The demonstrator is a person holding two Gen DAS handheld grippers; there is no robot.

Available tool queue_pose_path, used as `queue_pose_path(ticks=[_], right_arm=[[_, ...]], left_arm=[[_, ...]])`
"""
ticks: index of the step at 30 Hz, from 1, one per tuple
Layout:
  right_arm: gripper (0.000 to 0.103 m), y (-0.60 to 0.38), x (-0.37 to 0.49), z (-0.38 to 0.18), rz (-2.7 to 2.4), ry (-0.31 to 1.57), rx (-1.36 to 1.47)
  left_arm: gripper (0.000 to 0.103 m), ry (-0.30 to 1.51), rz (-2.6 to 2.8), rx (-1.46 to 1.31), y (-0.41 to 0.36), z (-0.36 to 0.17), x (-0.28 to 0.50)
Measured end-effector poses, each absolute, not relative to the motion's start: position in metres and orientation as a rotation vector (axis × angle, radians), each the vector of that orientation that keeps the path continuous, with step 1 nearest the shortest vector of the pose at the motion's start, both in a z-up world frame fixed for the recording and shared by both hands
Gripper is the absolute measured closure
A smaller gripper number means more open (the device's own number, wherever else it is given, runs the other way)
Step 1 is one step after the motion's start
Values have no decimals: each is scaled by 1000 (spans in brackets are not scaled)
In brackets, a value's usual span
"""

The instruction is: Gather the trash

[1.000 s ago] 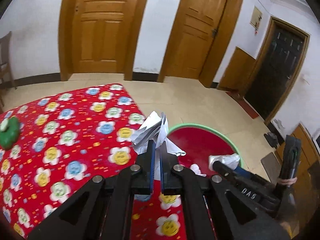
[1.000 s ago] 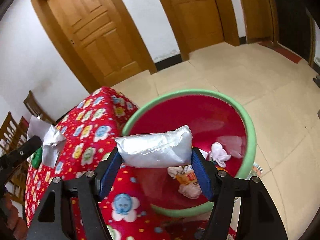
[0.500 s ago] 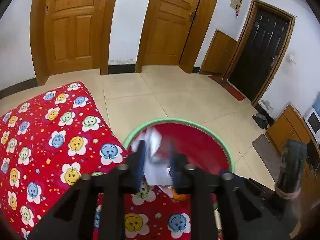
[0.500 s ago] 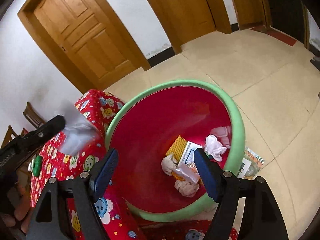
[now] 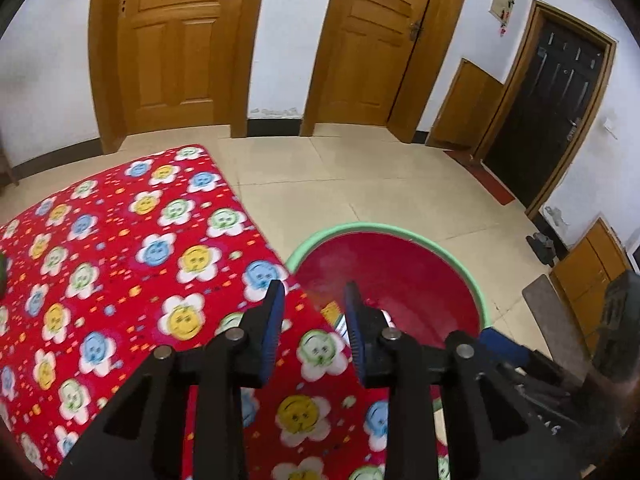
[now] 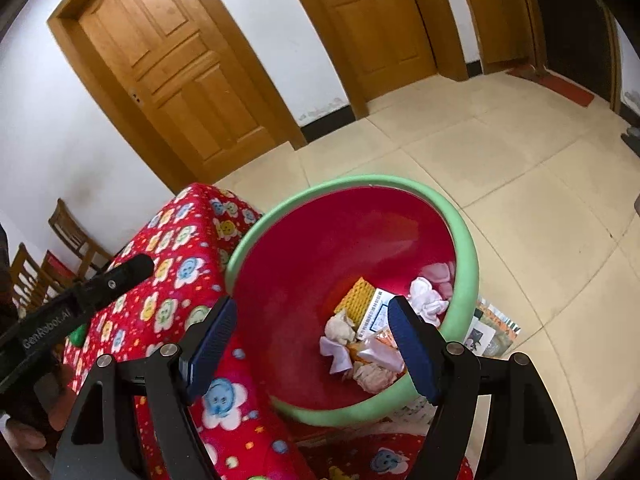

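I read the left gripper [image 5: 312, 300] first. One second back its fingers were clamped on a crumpled silver-white wrapper; half a second back that wrapper hung blurred between fingers that had started to part. Now the fingers stand apart with nothing between them, and the wrapper is gone from view. They sit over the edge of the counter [image 5: 120, 248], which is covered in a red cloth printed with smiling flowers, right where it meets the basin [image 5: 472, 276].

The right gripper [image 6: 310, 322] shows the same change. A second ago it held a silver pouch crosswise between its fingers; that pouch is no longer there. The fingers are spread wide and empty, having just opened a little further, and they hover above the basin's near rim.

The basin is round, red inside with a pale green rim, and sits on the tiled floor against the counter's side. The trash [image 6: 376, 332] lies heaped at the bottom toward the right wall: white and pink crumpled tissue, a yellow waffle-textured piece, a printed white box and an orange-pink packet. The yellow piece lies with its long axis running up and slightly right in the right wrist view.
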State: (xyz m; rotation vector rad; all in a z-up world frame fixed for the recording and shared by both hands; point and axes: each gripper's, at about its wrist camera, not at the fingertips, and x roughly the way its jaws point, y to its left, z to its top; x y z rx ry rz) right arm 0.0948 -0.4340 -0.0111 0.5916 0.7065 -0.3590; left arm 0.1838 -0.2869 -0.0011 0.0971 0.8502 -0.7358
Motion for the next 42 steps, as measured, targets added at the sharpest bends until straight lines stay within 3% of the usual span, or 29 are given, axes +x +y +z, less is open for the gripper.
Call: queue_pose_path(ticks=[4,15,42], right_arm=[[25,-419,92,2,-337,688,565],[24,-367,85,27,-272,667,465],[24,-276,41,55,-131,606,304]], left_arm=[[67,848,-692,86,-263,4,177],[64,815,-547,50,-194,17,152],[64,710,-286,21,-96,42,77]])
